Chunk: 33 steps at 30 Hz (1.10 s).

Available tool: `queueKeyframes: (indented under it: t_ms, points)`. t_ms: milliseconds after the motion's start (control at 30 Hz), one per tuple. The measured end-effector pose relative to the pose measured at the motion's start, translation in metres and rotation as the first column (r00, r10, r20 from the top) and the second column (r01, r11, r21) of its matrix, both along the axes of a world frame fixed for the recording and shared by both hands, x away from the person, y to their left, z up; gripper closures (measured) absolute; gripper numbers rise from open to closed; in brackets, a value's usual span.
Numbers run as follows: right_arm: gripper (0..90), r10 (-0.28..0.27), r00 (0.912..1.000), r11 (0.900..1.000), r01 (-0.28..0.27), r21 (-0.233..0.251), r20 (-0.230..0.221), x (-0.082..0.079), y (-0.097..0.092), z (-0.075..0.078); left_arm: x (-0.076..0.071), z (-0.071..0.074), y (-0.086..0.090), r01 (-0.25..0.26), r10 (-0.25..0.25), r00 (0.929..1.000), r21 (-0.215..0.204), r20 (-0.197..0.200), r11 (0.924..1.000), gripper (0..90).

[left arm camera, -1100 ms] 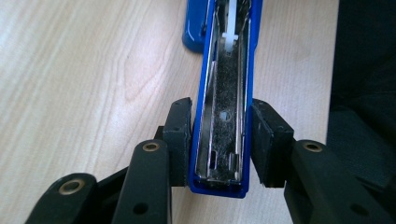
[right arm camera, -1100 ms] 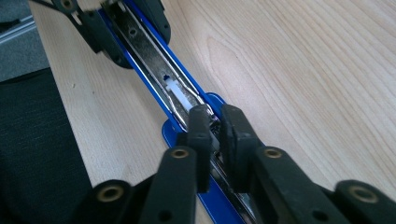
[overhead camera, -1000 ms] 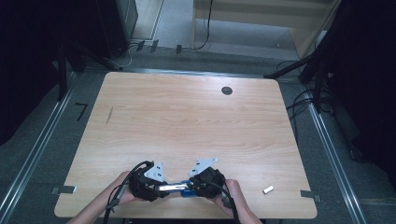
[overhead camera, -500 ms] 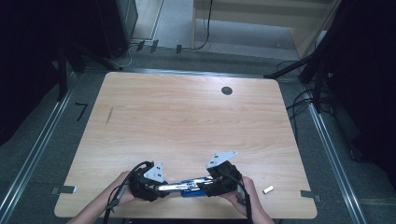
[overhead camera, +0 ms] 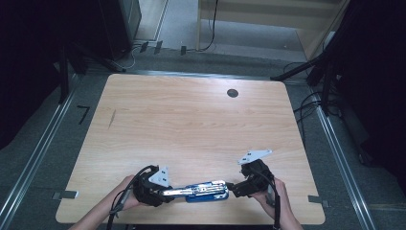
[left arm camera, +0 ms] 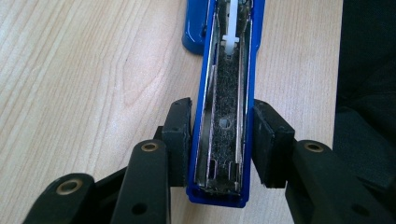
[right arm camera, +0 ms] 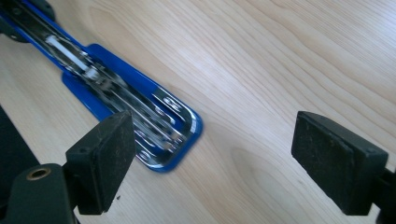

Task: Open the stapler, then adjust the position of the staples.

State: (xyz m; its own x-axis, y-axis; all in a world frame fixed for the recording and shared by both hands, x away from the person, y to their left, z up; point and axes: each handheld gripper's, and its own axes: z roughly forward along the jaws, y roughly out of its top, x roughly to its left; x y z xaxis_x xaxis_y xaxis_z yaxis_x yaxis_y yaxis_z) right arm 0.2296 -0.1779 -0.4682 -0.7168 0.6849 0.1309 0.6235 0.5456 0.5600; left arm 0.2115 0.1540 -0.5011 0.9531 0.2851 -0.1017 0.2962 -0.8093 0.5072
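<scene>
A blue stapler [overhead camera: 206, 191] lies opened out flat near the table's front edge, its metal staple channel facing up. My left gripper [overhead camera: 168, 191] is shut on the end of its blue top arm. In the left gripper view both pads press the sides of that arm [left arm camera: 224, 116], with the left gripper [left arm camera: 223, 140] around its tip. My right gripper [overhead camera: 232, 188] stands just right of the stapler's other end, and its jaws have just been opening. In the right gripper view the right gripper [right arm camera: 212, 154] is wide open, with the stapler's base [right arm camera: 135, 102] ahead of the left pad, untouched.
The wooden table [overhead camera: 191, 124] has a dark round hole [overhead camera: 232, 93] at the back right and a thin dark mark [overhead camera: 112, 119] at the left. The stapler lies close to the front edge. Cables and metal rails run around the table.
The right gripper has let go of the stapler's end, opened wide and moved to the right. The left gripper and the stapler have stayed in place.
</scene>
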Motion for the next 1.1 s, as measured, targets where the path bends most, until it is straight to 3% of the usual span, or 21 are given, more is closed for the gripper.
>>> queueKeyframes:
  t_ms: [400, 733, 1100]
  points:
    - [12.1, -0.087, 0.9960, 0.9953, 0.086, -0.045, -0.021, -0.002, -0.036, -0.007, 0.000, -0.001, -0.002, -0.002, 0.002, 1.0000, 0.005, 0.002, 1.0000, 63.0]
    - [11.3, -0.119, 0.9917, 0.9901, 0.115, -0.082, -0.049, -0.006, -0.055, -0.014, -0.001, -0.001, -0.003, 0.004, -0.004, 1.0000, 0.010, 0.008, 0.9999, 63.1]
    - [13.2, -0.198, 0.9771, 0.9750, 0.188, -0.118, -0.077, -0.015, -0.082, -0.019, 0.000, -0.002, -0.005, 0.011, -0.011, 0.9999, 0.016, 0.006, 0.9998, 63.3]
